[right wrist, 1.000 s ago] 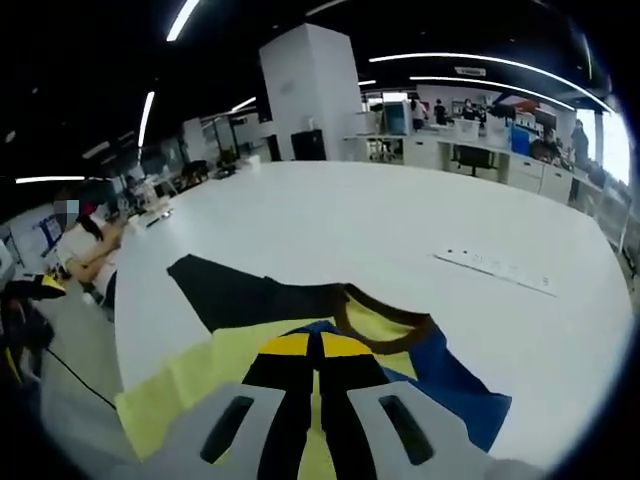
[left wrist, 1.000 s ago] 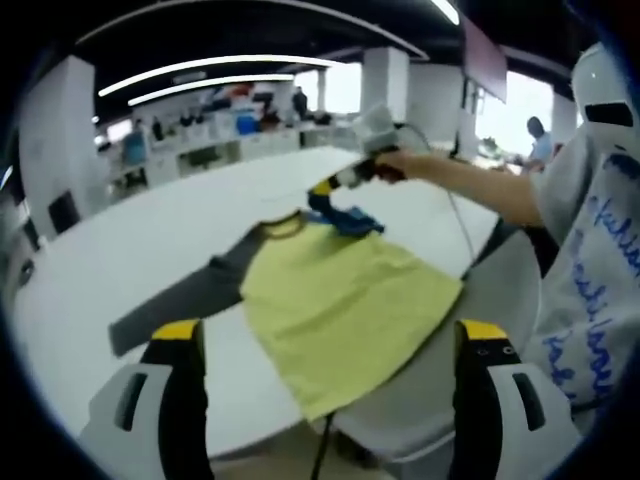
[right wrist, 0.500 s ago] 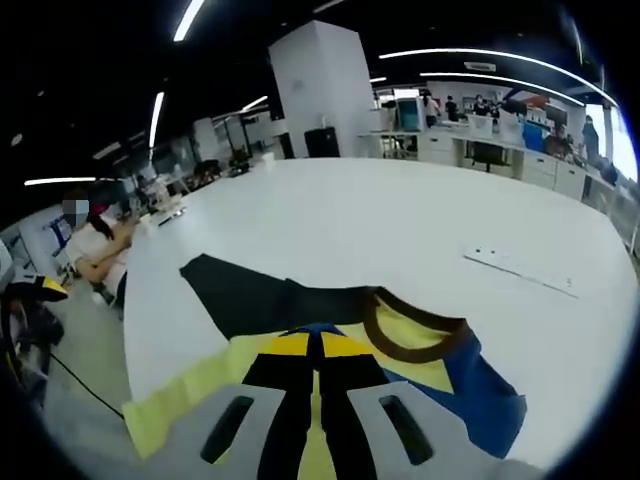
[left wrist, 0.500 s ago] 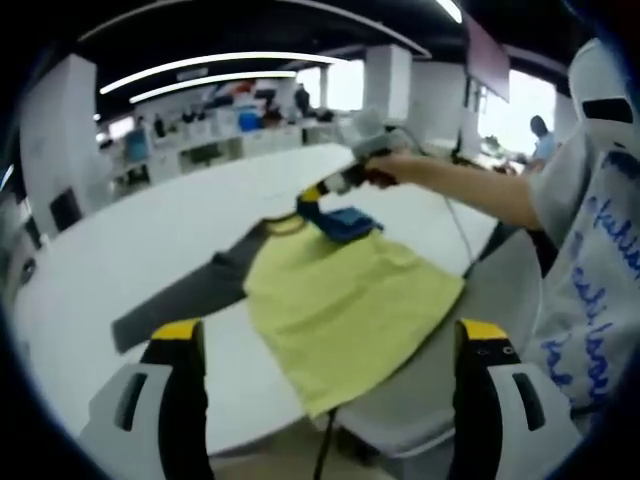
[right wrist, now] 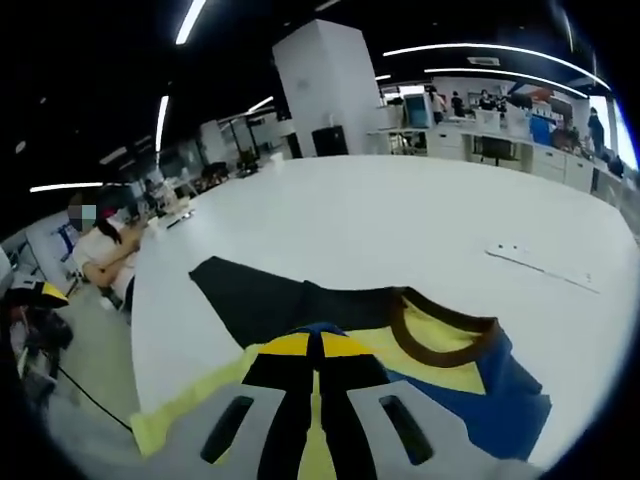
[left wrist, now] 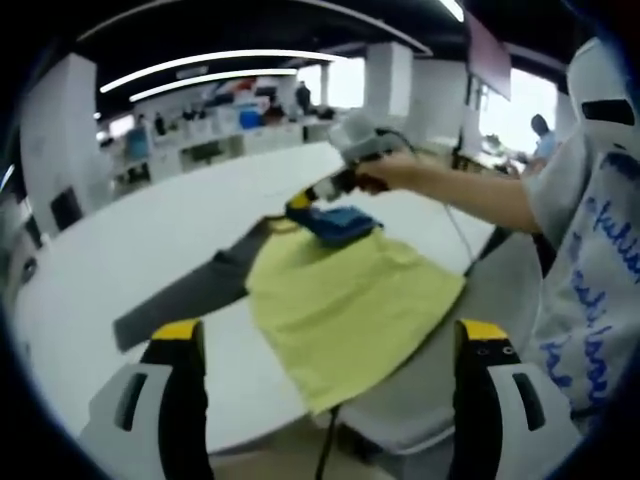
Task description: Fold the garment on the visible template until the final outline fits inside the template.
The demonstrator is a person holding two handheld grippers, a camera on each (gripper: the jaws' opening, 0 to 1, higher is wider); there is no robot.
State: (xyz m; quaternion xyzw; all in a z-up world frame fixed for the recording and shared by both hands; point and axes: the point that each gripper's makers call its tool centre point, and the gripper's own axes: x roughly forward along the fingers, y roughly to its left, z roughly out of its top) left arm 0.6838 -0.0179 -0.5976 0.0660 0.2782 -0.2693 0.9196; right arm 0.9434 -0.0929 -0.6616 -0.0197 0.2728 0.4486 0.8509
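While the right gripper (right wrist: 314,352) pinches the blue sleeve (right wrist: 480,395) of the long-sleeved shirt (left wrist: 350,300), the left gripper (left wrist: 325,345) hangs back with its fingers spread wide and holding nothing.

Seen in the left gripper view, the shirt lies mid-frame on the white worktop (left wrist: 150,240), its yellow body running from the brown-ringed collar down toward the near edge, where the hem seems to overhang; its long axis points roughly at the left fingers. Its dark grey sleeve (left wrist: 185,295) stretches flat toward the lower left, well apart from the right gripper (left wrist: 305,197), which is much nearer the blue sleeve bunched at the shoulder. Fabric looks soft, thin and limp, creasing easily. No template outline can be made out.
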